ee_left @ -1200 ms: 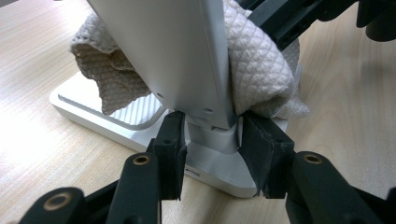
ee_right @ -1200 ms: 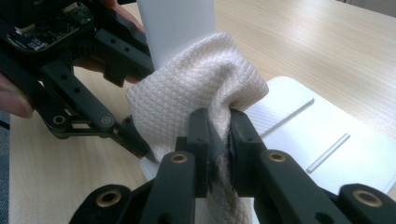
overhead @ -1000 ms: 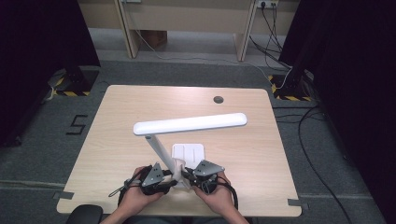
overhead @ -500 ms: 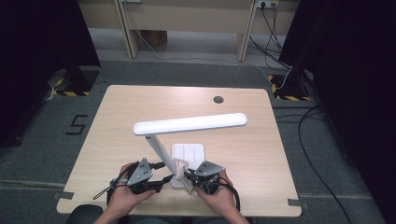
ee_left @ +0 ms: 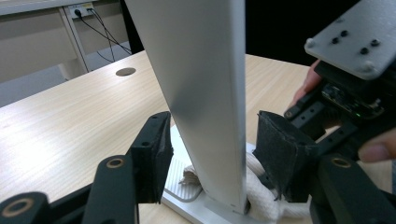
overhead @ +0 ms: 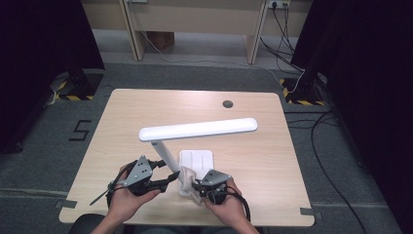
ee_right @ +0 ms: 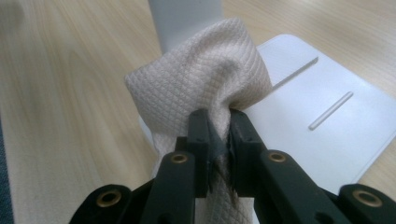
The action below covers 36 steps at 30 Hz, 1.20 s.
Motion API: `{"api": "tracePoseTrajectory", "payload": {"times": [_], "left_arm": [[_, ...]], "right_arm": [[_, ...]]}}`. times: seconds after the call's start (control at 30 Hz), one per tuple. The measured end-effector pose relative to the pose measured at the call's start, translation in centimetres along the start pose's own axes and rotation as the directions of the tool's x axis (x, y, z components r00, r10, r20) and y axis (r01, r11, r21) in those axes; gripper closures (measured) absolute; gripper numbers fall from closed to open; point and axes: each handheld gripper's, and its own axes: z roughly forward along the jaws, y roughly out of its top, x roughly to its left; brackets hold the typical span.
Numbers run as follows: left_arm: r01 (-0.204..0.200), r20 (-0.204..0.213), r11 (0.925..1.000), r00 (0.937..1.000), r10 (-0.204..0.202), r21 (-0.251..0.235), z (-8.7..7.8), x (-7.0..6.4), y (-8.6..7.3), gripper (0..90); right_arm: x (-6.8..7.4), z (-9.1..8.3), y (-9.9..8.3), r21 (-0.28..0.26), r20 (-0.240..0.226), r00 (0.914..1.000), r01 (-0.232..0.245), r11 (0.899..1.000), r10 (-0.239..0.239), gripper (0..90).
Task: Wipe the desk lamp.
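Observation:
A white desk lamp point(overhead: 197, 129) stands on the table with its flat base point(overhead: 199, 158) near the front edge and a long head across the middle. My left gripper point(ee_left: 212, 154) is open, its jaws on either side of the lamp's stem point(ee_left: 205, 93) without touching it. My right gripper point(ee_right: 218, 140) is shut on a cream waffle-weave cloth point(ee_right: 205, 88), which is pressed against the foot of the stem point(ee_right: 184, 16) over the base point(ee_right: 327, 126). From above, the left gripper point(overhead: 170, 178) and right gripper point(overhead: 196, 185) meet at the cloth point(overhead: 187, 175).
The light wooden table point(overhead: 272, 156) has a round cable hole point(overhead: 227, 103) at the back. Its front edge lies just under the person's hands point(overhead: 124, 204). Cables and power sockets point(overhead: 275, 4) run along the far wall, with dark curtains at both sides.
My left gripper has swung from the left side in toward the lamp stem and now straddles it. The right gripper has stayed shut on the cloth at the base.

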Motion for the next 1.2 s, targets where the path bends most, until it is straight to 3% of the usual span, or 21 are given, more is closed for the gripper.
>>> {"api": "tracePoseTrajectory", "payload": {"times": [0.43,0.57,0.7,0.73,0.87,0.93,0.97,1.2], "left_arm": [[0.026,-0.034,0.9996,0.9991,-0.027,-0.009,0.1,-0.1,0.3,52.7],[0.035,-0.035,0.9993,0.9988,-0.035,-0.01,0.3,-0.1,0.4,52.9],[0.048,-0.041,0.9988,0.998,-0.049,-0.01,0.5,-0.1,0.5,53.3],[0.046,-0.042,0.9989,0.9981,-0.046,-0.009,0.5,-0.2,0.5,53.3],[0.052,-0.045,0.9986,0.9976,-0.053,-0.01,0.5,-0.1,0.4,53.9],[0.054,-0.047,0.9985,0.9974,-0.054,-0.01,0.5,-0.2,0.4,54.1],[0.055,-0.049,0.9984,0.9972,-0.055,-0.01,0.5,-0.2,0.4,54.3],[0.061,-0.063,0.9981,0.9962,-0.061,-0.006,0.5,-0.4,0.5,54.9]], "right_arm": [[0.5,0.5,0.3,0.067,0.026,0.9996,0.011,0.998,-0.013,81.4],[0.6,0.7,0.3,0.073,0.034,0.9994,-0.006,0.997,0.004,81.3],[0.5,0.6,0.4,0.073,0.038,0.9992,0.008,0.997,-0.011,81.5],[0.6,0.4,0.6,0.077,0.037,0.9993,-0.01,0.997,0.007,81.6],[0.8,0.0,1.4,0.068,0.041,0.9991,0.009,0.998,-0.011,81.6],[0.7,0.4,1.2,0.079,0.038,0.9992,0.005,0.997,-0.008,81.6],[0.8,0.5,1.1,0.091,0.039,0.999,-0.025,0.995,0.022,81.6],[0.3,0.7,0.6,0.107,0.07,0.9974,-0.023,0.994,0.016,82.4]]}}
